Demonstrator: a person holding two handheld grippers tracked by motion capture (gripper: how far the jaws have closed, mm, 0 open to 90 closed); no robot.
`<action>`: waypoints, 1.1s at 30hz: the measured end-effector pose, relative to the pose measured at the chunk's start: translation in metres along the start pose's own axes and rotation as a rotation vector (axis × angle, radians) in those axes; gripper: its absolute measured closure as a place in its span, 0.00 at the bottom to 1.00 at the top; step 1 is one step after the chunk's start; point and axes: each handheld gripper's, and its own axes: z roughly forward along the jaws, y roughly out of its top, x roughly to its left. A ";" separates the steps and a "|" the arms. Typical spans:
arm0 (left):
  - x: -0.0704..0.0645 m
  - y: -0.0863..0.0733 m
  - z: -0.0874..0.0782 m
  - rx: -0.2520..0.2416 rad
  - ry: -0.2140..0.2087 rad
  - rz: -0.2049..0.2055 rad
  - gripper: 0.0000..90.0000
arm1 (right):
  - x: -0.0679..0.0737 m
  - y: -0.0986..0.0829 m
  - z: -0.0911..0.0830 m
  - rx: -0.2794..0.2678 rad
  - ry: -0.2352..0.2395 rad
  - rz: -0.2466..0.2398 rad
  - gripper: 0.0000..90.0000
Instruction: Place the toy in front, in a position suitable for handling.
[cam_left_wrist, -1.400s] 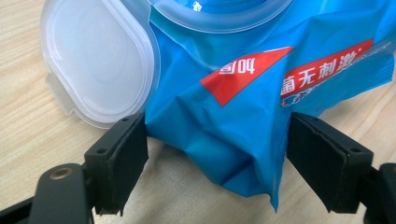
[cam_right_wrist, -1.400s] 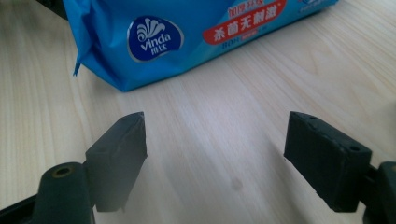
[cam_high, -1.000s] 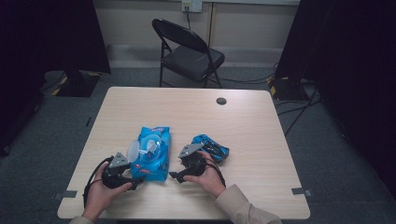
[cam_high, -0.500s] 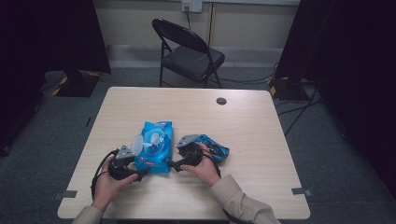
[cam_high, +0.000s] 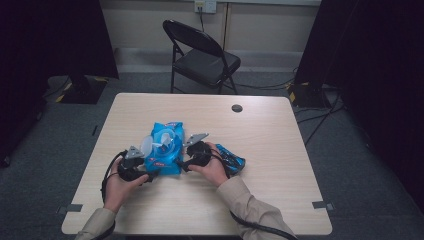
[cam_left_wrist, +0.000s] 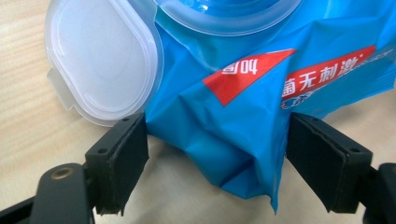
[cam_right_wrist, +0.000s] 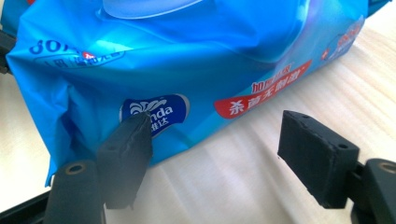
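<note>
Blue wipes pack (cam_high: 162, 148) lies flat on the surface (cam_high: 270, 150), left of centre in the high view, clear flip lid (cam_left_wrist: 100, 56) swung open at upper left of the left gripper view. Left hand-held gripper (cam_high: 134, 167) sits at the pack's lower left corner; jaws wide apart, straddling the crumpled corner (left pad touching the film, not clamped). Right hand-held gripper (cam_high: 196, 155) at the pack's right edge; jaws spread wide, one fingertip (cam_right_wrist: 133, 137) against the pack's side, the other over bare wood. Second small blue packet (cam_high: 232, 161) just beside the right hand.
</note>
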 end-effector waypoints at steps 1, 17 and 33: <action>0.002 0.001 0.002 -0.005 -0.001 -0.008 0.23 | -0.002 0.001 0.001 0.003 -0.003 0.005 0.28; 0.017 0.006 0.006 -0.032 -0.013 -0.038 0.21 | -0.015 0.009 -0.004 0.039 -0.025 -0.056 0.24; -0.003 -0.010 -0.022 -0.002 -0.069 0.025 0.20 | -0.033 -0.073 -0.116 -0.009 -0.087 0.042 0.17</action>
